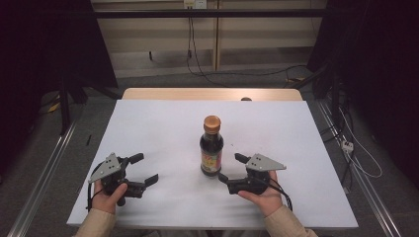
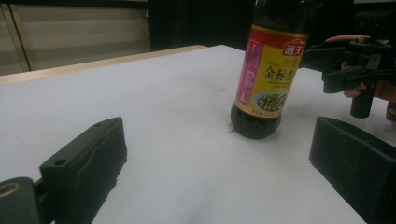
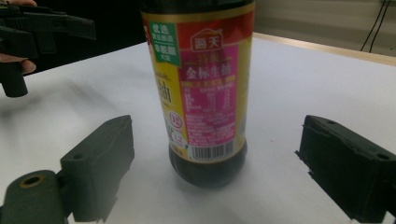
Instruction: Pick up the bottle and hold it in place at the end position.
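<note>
dark sauce bottle (image 1: 211,146) stands upright near the middle of the white table (image 1: 158,128), orange-brown cap on top, yellow and pink label round its body. in the right gripper view the label's barcode side faces the camera and the bottle's base sits on the table ahead of and between the two black jaws, clear of both pads.

right tool (image 1: 231,167) lies just beside the bottle on its right, jaws spread and pointing toward it; no contact seen. held in the right hand (image 1: 264,195).

left tool (image 1: 146,169) sits well apart on the bottle's left, jaws spread, nothing between them, held in the left hand (image 1: 106,197). its own view shows the bottle farther off, with the right tool beyond it.
</note>
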`<action>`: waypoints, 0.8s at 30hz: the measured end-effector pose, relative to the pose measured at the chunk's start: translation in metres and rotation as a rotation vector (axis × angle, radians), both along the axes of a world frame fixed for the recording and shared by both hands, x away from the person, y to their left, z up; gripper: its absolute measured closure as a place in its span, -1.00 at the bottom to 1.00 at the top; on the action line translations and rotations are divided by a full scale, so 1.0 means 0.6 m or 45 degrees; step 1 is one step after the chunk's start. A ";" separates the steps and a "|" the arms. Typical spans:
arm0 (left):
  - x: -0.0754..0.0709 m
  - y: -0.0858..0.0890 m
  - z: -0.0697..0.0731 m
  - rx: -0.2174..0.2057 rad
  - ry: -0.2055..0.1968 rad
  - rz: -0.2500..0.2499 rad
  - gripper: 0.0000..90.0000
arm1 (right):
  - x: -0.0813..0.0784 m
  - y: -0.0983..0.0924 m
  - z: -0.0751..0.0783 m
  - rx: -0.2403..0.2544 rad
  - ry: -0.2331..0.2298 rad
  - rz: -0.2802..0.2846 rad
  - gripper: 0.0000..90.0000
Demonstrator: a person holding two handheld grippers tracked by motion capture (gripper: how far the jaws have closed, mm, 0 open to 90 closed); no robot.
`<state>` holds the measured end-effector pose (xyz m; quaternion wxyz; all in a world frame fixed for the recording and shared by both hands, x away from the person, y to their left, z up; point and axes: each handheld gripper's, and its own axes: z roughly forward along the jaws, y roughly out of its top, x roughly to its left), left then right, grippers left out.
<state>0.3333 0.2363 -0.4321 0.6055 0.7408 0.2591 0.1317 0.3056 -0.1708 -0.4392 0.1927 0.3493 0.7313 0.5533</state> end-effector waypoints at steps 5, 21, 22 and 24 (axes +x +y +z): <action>0.000 0.000 0.000 0.000 0.001 0.001 -0.92 | 0.005 0.011 0.003 0.007 -0.009 0.017 -0.74; 0.000 0.000 0.000 0.003 -0.004 -0.002 -0.92 | 0.027 0.045 0.017 0.024 -0.029 0.012 -0.61; 0.000 0.000 0.000 0.003 -0.004 -0.003 -0.92 | 0.027 0.045 0.017 0.024 -0.029 0.012 -0.61; 0.000 -0.001 0.000 0.000 -0.003 -0.004 -0.92 | 0.032 0.047 0.019 0.026 -0.035 0.003 -0.57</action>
